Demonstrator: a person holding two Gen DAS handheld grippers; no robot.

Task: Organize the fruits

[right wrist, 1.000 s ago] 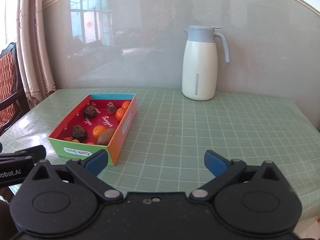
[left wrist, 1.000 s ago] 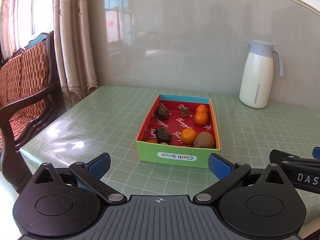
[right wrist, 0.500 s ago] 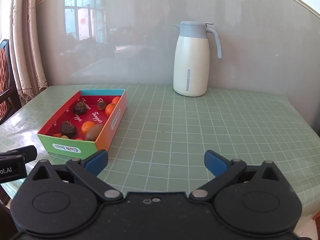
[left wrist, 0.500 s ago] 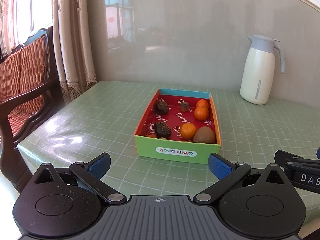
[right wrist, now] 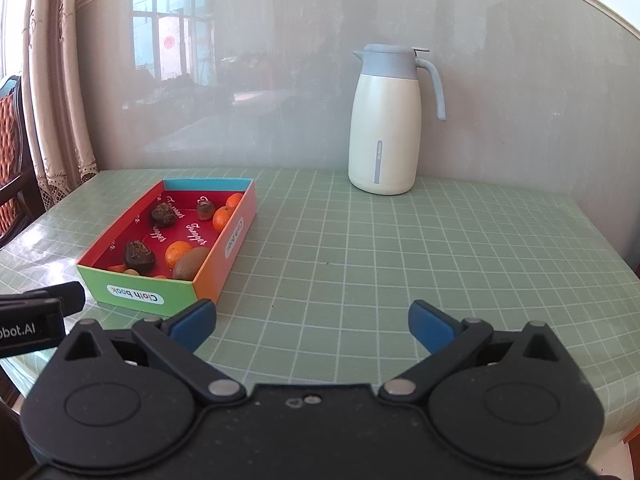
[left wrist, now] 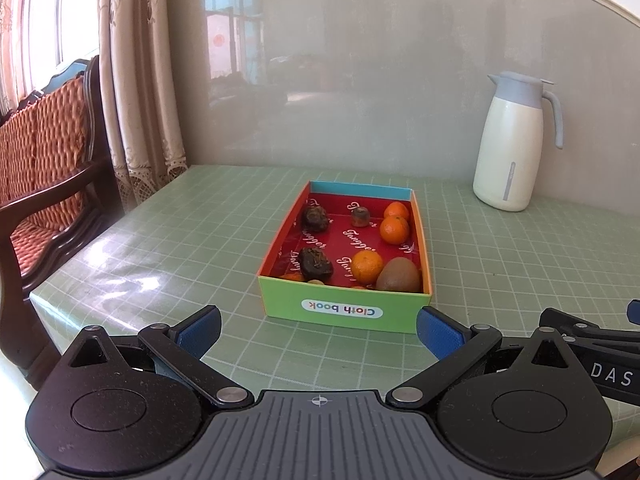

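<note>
A shallow coloured box marked "Cloth book" sits on the green checked table. Inside lie several fruits: oranges, a brown kiwi and dark wrinkled fruits. My left gripper is open and empty, just in front of the box. My right gripper is open and empty, over bare table to the right of the box. The oranges and kiwi show there too.
A white thermos jug with a grey lid stands at the back against the wall. A wooden chair with an orange cushion stands left of the table, by a curtain. The table's near edge lies below both grippers.
Both views have shifted slightly: the left gripper has lifted a little and the right view has swung left, bringing the box and jug closer to centre. Both grippers stay open.
</note>
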